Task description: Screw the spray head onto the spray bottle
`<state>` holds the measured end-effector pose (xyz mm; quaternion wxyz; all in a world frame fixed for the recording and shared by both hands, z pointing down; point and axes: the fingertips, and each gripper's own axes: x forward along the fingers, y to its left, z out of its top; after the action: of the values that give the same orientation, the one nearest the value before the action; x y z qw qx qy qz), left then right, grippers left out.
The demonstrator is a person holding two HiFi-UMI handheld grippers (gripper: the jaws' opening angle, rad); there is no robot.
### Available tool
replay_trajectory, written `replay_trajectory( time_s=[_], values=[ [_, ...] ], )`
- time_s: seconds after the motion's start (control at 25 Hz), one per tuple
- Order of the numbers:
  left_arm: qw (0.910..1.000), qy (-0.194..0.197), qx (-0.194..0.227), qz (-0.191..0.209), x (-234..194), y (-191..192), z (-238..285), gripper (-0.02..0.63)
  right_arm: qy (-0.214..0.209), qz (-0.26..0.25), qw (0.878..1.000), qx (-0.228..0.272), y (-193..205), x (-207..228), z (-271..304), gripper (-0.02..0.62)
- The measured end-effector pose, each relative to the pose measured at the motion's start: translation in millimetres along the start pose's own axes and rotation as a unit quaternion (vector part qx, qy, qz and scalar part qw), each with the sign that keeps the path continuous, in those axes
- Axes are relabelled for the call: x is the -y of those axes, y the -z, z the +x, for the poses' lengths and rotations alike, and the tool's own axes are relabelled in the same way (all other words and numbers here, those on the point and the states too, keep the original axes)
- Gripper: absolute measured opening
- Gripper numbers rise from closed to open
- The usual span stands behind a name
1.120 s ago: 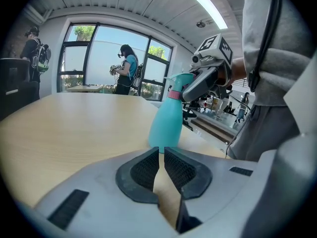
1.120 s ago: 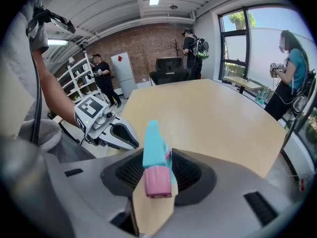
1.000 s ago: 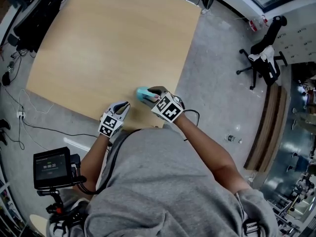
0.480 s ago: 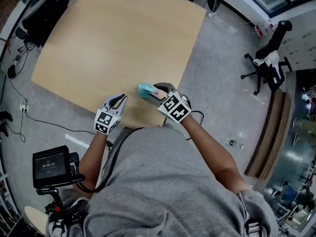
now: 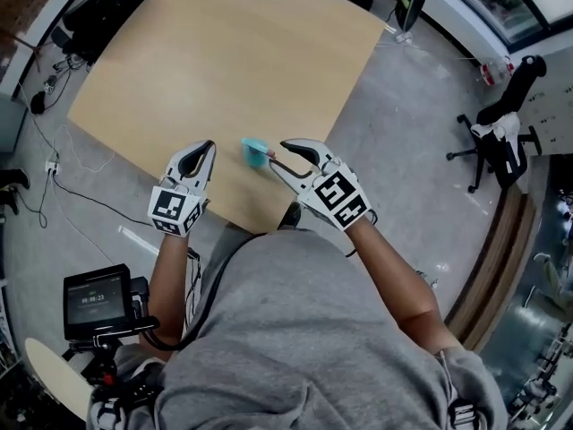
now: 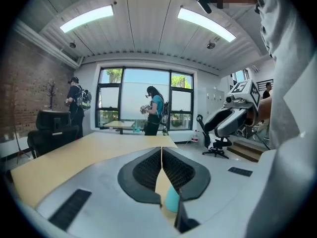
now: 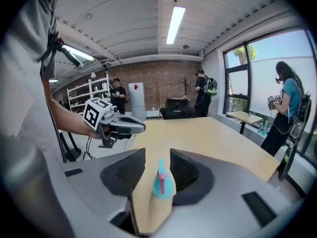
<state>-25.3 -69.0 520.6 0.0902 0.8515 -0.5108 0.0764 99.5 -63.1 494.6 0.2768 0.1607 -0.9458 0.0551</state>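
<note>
A small teal spray bottle (image 5: 252,148) with a pink trigger stands near the front edge of the wooden table (image 5: 224,52). My right gripper (image 5: 277,153) reaches it from the right, jaws open. In the right gripper view the bottle (image 7: 161,185) stands between the jaws of the right gripper (image 7: 157,155), close to the right pad, with bare table showing on its left. My left gripper (image 5: 206,148) is shut on nothing, a little left of the bottle. In the left gripper view the left gripper (image 6: 161,150) has its pads together, with the bottle (image 6: 172,201) low beyond them.
The table's front edge (image 5: 215,213) runs just under both grippers. An office chair (image 5: 501,133) stands on the grey floor at the right. A screen on a stand (image 5: 97,298) is at my lower left. Cables (image 5: 54,164) trail on the floor at left.
Both grippers show higher in the head view than a second ago. The left gripper has drawn further left of the bottle. The bottle stays at the right gripper's tips.
</note>
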Motion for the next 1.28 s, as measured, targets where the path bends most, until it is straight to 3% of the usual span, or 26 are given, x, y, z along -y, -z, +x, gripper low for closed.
replay_trajectory(
  time_s=[0.16,0.2,0.24,0.28,0.4,0.68,1.0,1.28],
  values=[
    [0.9989,-0.033,0.031,0.01,17,-45,-27,0.005,-0.024,0.003,0.997,0.067,-40,-14,-30,0.15],
    [0.9986,-0.037,0.037,0.008,22,-55,-35,0.005,-0.027,0.008,0.996,0.083,-51,-17,-37,0.128],
    [0.9984,-0.038,0.042,0.004,27,-63,-43,0.005,-0.03,0.019,0.994,0.099,-61,-19,-44,0.045],
    [0.9983,-0.036,0.046,0.001,32,-69,-51,0.005,-0.033,0.034,0.992,0.114,-71,-21,-50,0.005],
    [0.998,-0.028,0.056,0.0,43,-85,-70,0.005,-0.027,0.054,0.988,0.143,-93,-29,-65,0.005],
    [0.9947,0.001,0.095,0.039,76,-116,-129,0.005,-0.002,0.004,0.984,0.176,-118,-91,-99,0.005],
    [0.9889,0.03,0.119,0.083,122,-137,-256,0.005,0.036,-0.045,0.98,0.19,-144,-232,-128,0.005],
    [0.9872,0.05,0.127,0.083,134,-133,-258,0.005,0.052,-0.043,0.98,0.188,-137,-243,-133,0.005]
  ],
)
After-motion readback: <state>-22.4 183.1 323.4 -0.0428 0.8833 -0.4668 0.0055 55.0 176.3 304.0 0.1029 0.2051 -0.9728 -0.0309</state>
